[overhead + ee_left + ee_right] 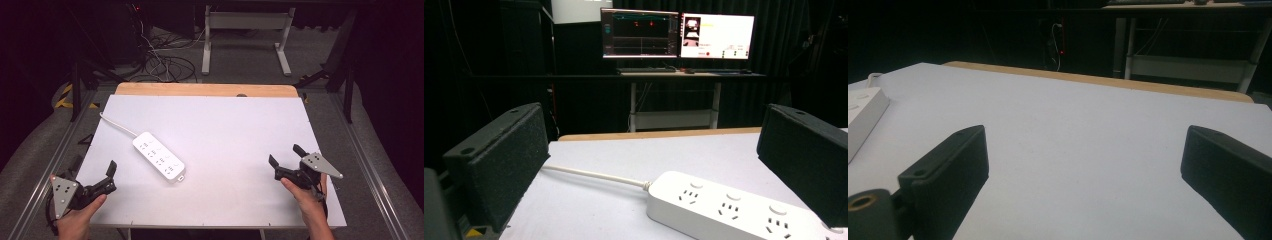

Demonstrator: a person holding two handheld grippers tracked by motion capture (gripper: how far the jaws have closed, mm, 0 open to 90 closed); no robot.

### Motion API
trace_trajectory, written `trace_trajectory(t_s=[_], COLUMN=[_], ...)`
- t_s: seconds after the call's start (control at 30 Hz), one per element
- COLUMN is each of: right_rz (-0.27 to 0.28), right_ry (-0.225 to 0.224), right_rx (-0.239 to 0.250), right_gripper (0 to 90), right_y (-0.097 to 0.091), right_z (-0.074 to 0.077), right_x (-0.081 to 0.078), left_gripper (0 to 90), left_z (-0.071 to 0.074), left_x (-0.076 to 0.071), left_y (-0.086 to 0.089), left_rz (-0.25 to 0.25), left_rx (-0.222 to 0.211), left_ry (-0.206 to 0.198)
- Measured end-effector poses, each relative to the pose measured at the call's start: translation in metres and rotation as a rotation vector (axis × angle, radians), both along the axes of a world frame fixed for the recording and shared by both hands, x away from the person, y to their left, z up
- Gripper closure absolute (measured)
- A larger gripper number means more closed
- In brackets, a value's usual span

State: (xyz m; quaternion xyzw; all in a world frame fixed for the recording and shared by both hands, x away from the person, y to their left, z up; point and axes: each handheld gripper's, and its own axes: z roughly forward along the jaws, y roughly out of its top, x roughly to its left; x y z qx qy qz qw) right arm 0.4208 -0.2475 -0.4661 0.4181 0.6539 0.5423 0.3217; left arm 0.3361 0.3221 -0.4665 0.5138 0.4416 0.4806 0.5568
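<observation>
Your open, empty left claw sat nearer the white power strip, whose long axis ran diagonally away from it, than your open right claw.

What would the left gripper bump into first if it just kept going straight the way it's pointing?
Most likely the white power strip: the left gripper, jaws open, points across the table at it, with nothing visible between, though depth is hard to judge.

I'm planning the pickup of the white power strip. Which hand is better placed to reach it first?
Left, probably. The left tool sits open close to the power strip, which lies just ahead between its jaws in the left gripper view. The right tool, also open, is farther across the table.
</observation>
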Motion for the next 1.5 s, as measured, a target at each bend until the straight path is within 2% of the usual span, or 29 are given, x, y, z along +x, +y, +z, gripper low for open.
trace_trajectory(t_s=[0.63, 0.93, 1.23, 1.3, 1.4, 1.5], right_rz=[-0.010, -0.003, -0.006, -0.007, -0.007, -0.008], right_ry=[-0.003, -0.002, -0.001, -0.001, 0.000, 0.000], right_rx=[0.000, 0.000, -0.002, -0.001, -0.002, -0.001], right_gripper=[5.5, 5.8, 6.0, 6.0, 6.0, 6.1], right_y=[-0.0045, -0.0028, -0.0040, -0.0042, -0.0048, -0.0049], right_z=[-0.0004, -0.0004, -0.0001, 0.0000, -0.0002, 0.0000], right_x=[-0.0038, -0.0030, -0.0039, -0.0040, -0.0046, -0.0049], left_gripper=[1.3, 0.3, 0.8, 1.1, 3.8, 8.8], left_z=[0.0008, 0.0028, 0.0043, 0.0057, 0.0074, 0.0079], left_x=[0.0035, 0.0024, 0.0036, 0.0037, 0.0038, 0.0042], left_y=[-0.0016, 0.0038, 0.0034, 0.0036, 0.0029, 0.0026], left_rz=[0.003, 0.025, 0.027, 0.031, 0.027, 0.015], left_rx=[-0.012, -0.053, -0.057, -0.044, -0.048, -0.051], left_ry=[-0.008, -0.030, -0.045, -0.054, -0.068, -0.062])
